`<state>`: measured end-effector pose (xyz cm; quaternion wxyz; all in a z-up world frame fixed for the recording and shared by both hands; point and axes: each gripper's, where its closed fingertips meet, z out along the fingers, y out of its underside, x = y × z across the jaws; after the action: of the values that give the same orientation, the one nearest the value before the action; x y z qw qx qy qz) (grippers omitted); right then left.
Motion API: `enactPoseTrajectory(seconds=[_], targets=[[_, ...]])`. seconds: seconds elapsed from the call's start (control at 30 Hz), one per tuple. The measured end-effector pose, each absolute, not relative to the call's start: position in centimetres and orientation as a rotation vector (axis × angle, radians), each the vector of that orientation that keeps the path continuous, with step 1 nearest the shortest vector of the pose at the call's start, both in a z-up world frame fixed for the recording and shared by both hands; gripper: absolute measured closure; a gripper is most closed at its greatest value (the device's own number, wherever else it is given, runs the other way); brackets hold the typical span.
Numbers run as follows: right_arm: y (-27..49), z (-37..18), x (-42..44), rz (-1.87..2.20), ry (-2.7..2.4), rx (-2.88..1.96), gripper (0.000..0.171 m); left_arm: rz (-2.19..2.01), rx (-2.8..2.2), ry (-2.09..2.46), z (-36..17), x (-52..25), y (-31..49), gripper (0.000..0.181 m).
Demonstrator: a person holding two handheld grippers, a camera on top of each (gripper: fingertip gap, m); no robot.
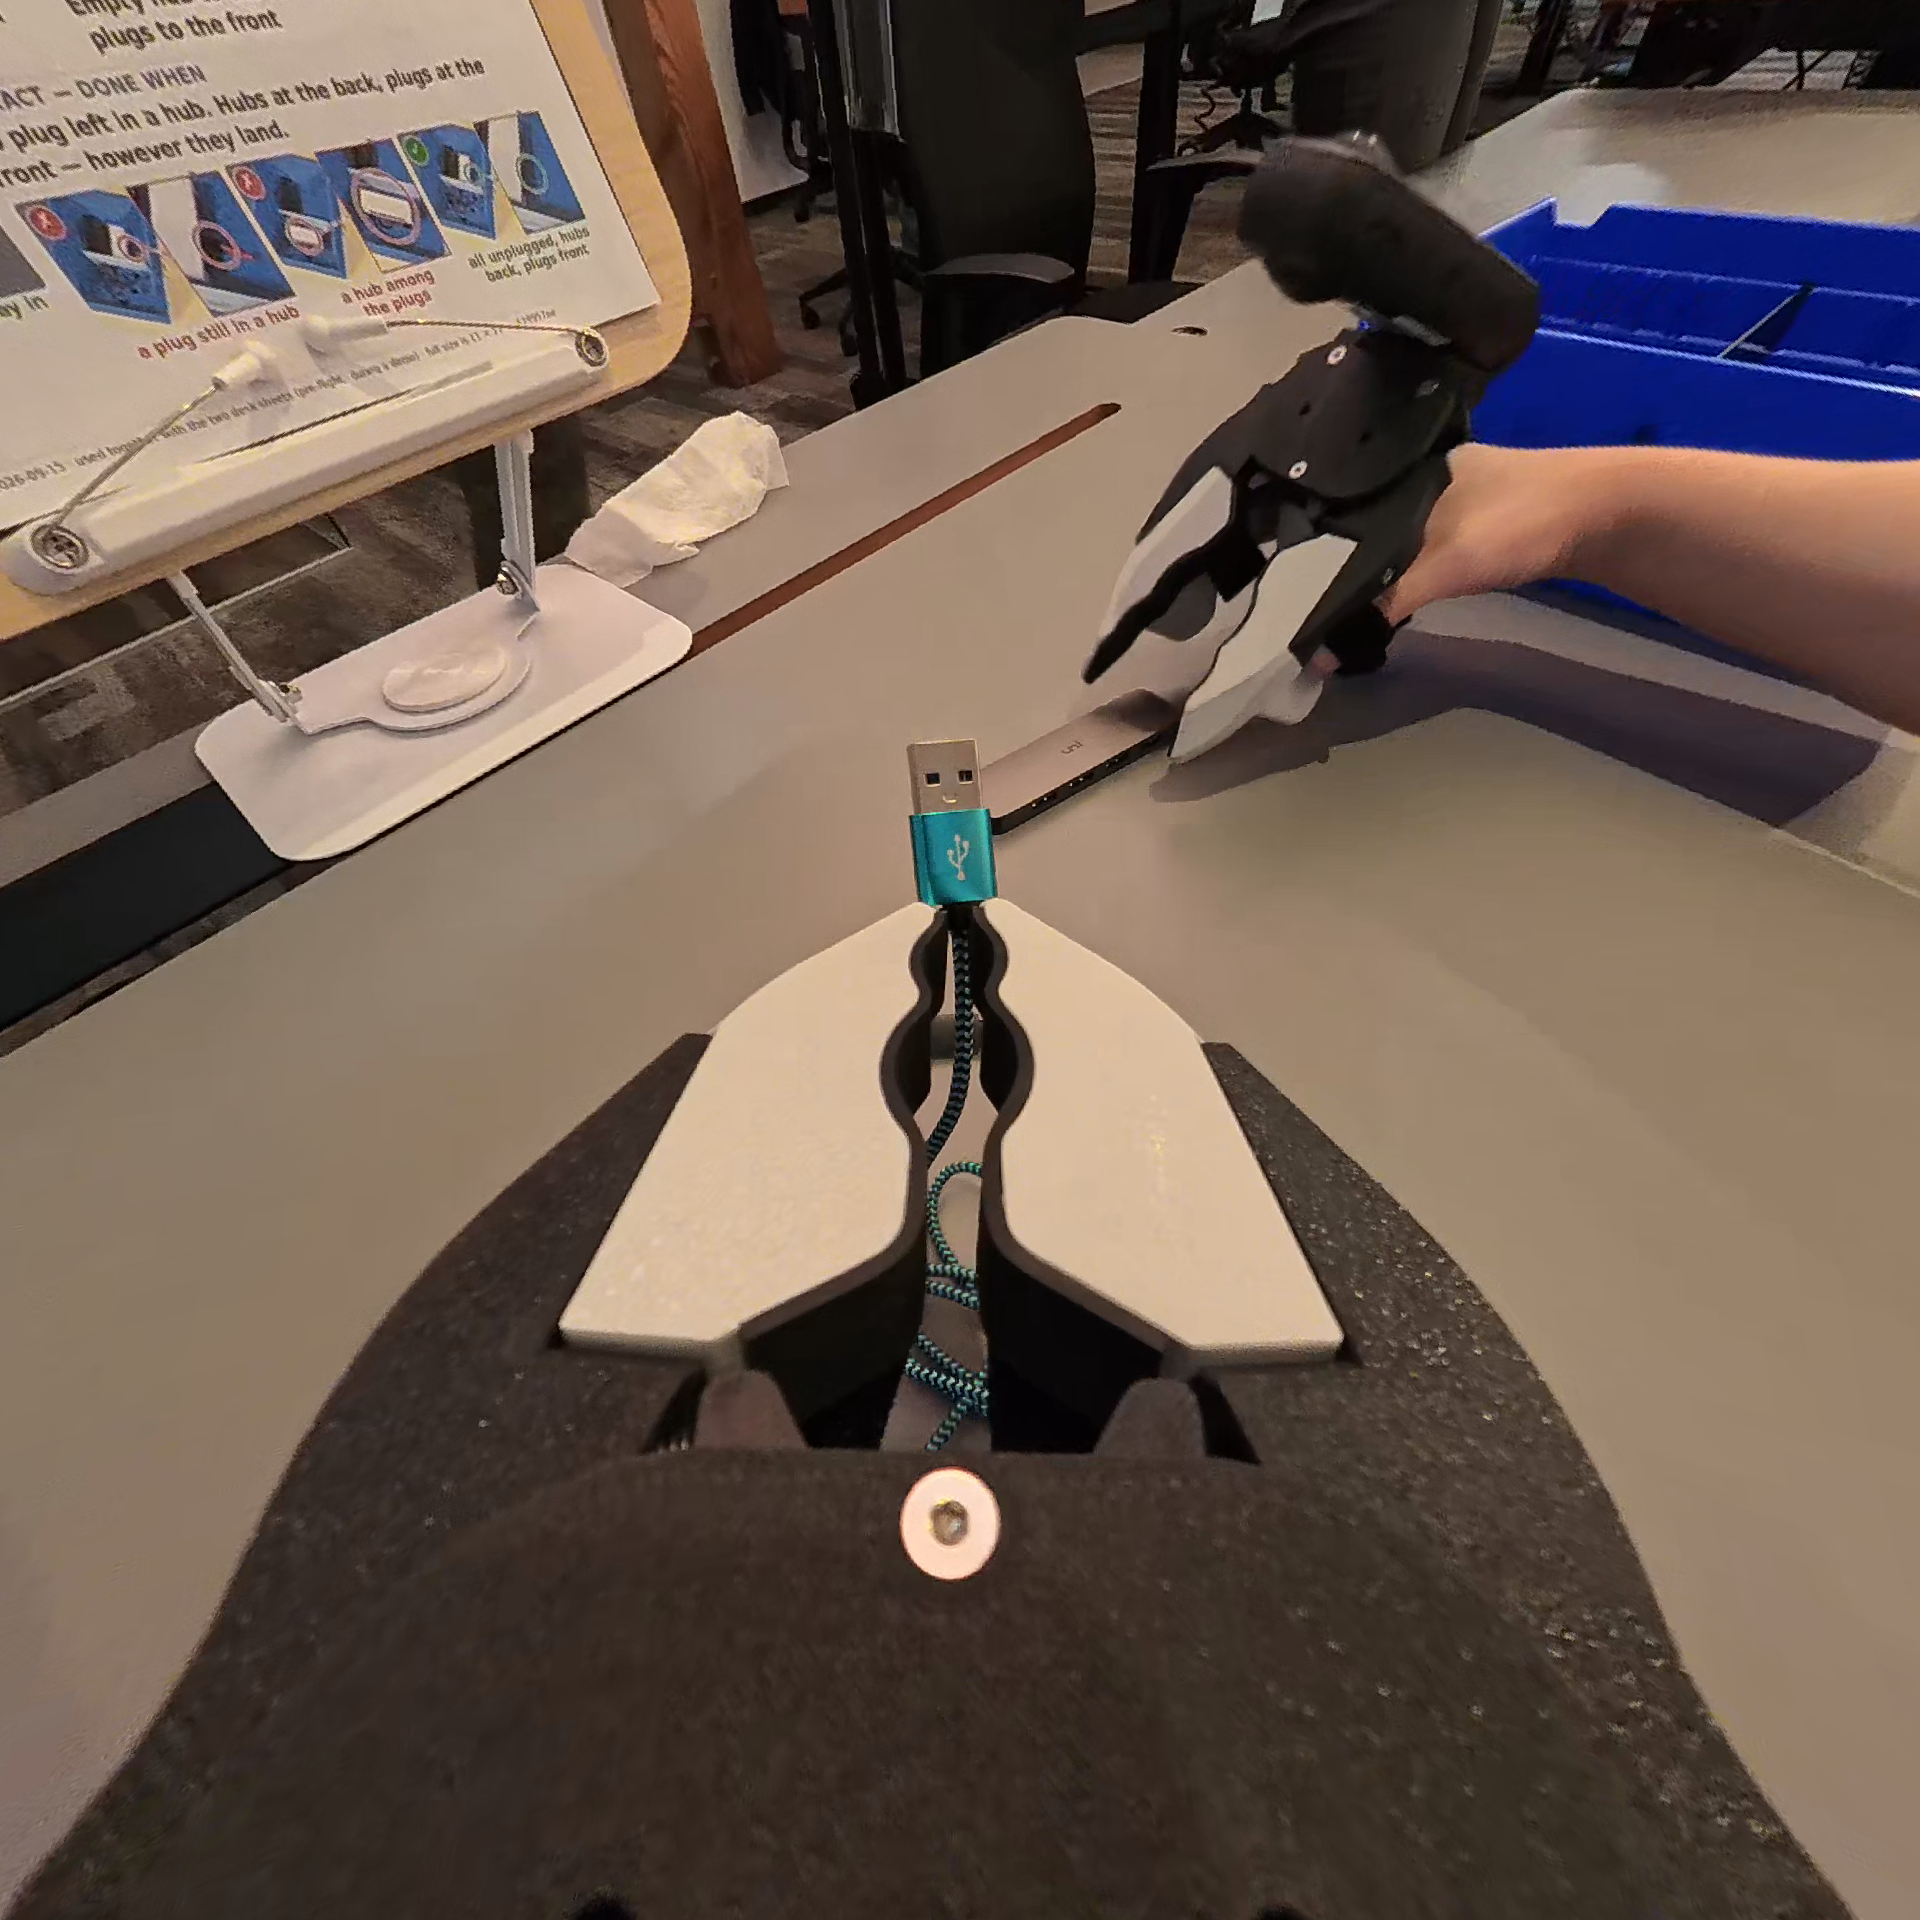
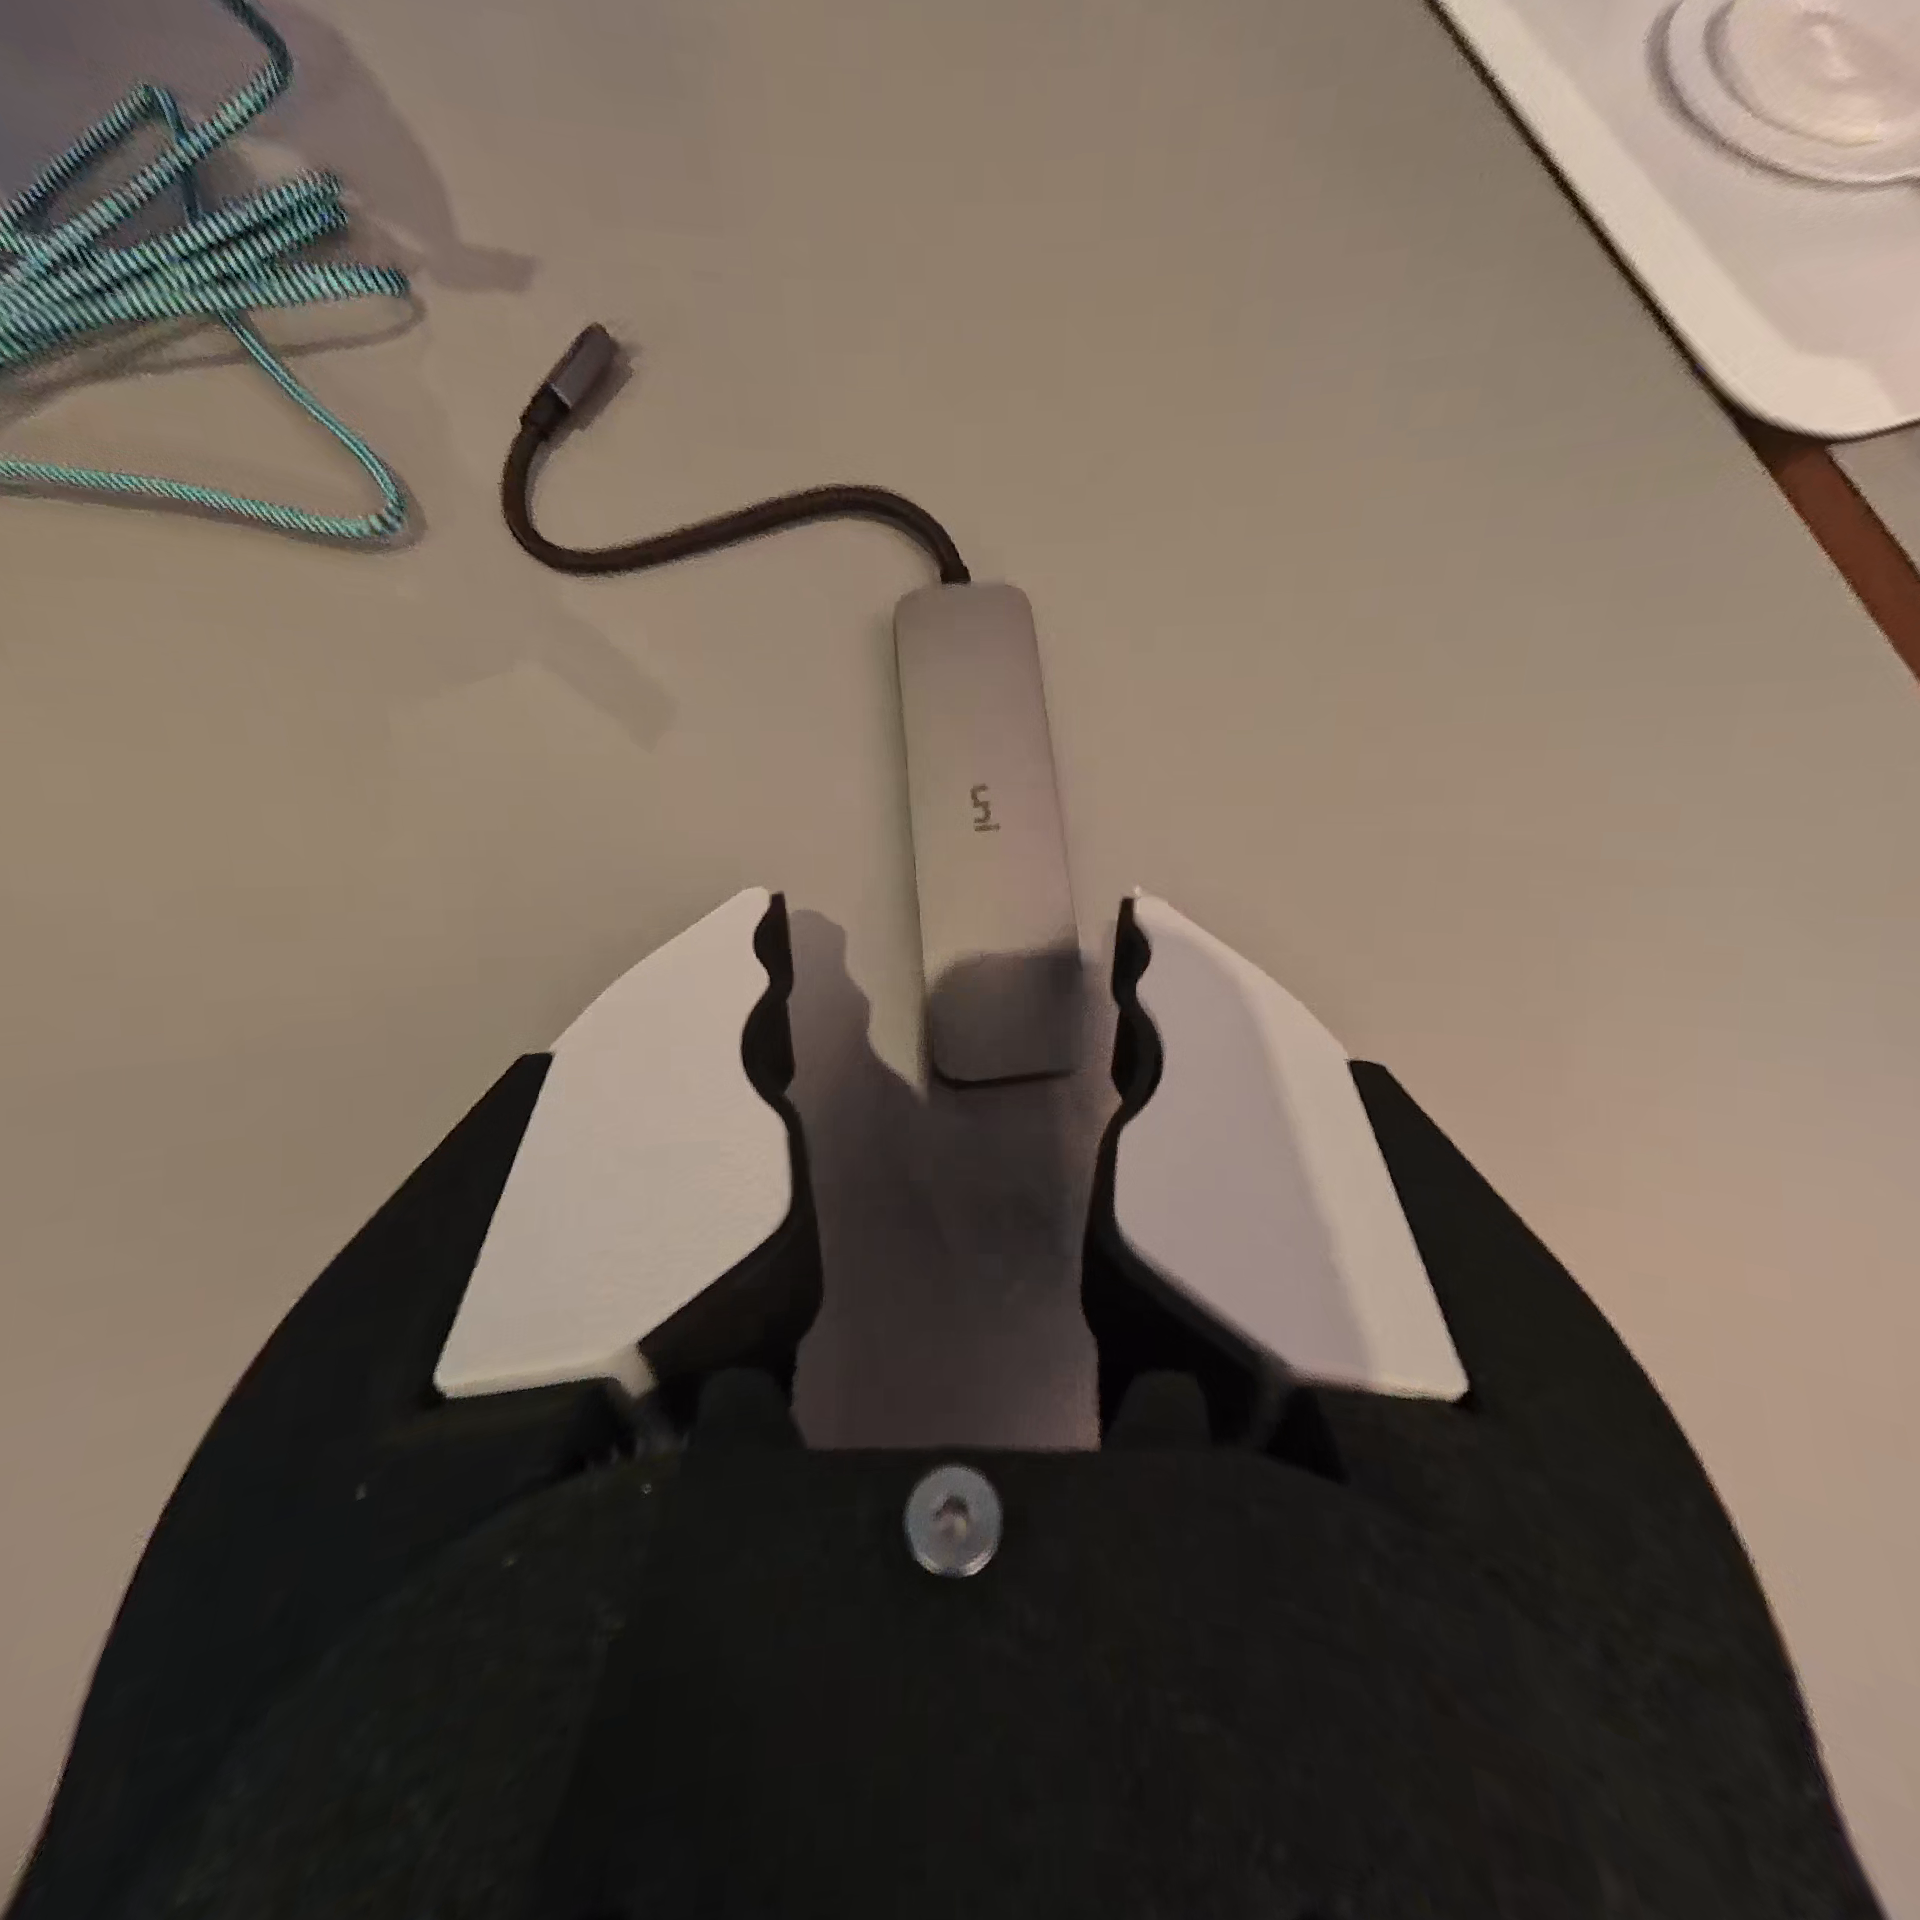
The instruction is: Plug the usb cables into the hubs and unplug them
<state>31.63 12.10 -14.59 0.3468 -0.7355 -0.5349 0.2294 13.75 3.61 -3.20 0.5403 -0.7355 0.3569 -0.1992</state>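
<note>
My left gripper is shut on a teal braided USB cable just behind its teal plug, which points up and forward above the table. A slim grey hub lies flat just beyond the plug. My right gripper is open, its fingers straddling the near end of the hub without gripping it; it also shows in the left wrist view, tips down on the hub. The hub's dark lead with a small plug curls to the left. Loose teal cable coils lie at the far left.
A white stand base holding an instruction board stands at the back left; the base also shows in the right wrist view. A crumpled tissue lies behind it. A blue bin sits at the back right. A person's forearm holds the right gripper. The grippers' ends are close to 25 centimeters from one another.
</note>
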Motion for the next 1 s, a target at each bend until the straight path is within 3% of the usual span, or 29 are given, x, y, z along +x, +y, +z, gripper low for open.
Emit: enactPoseTrajectory(seconds=[0.1,0.23,0.43,0.9,1.0], targets=[[12.6,-16.0,32.1,0.599,-1.394,-1.939,0.115,-0.475,-1.753,0.852,-3.2,14.0,3.6,0.178],[12.5,-15.9,31.8,0.61,-1.422,-1.919,0.139,-0.476,-1.752,0.861,-3.2,14.4,3.8,0.179],[12.1,-15.8,31.2,0.619,-1.356,-1.957,0.14,-0.467,-1.771,0.882,-3.6,15.2,3.9,0.179],[8.1,-12.4,25.3,1.469,-0.559,-2.144,0.141,-0.442,-1.848,0.994,-5.5,17.3,3.4,0.179],[7.8,-11.2,24.8,1.357,-0.617,-2.078,0.141,-0.42,-1.871,1.015,-5.9,17.1,3.3,0.179]])
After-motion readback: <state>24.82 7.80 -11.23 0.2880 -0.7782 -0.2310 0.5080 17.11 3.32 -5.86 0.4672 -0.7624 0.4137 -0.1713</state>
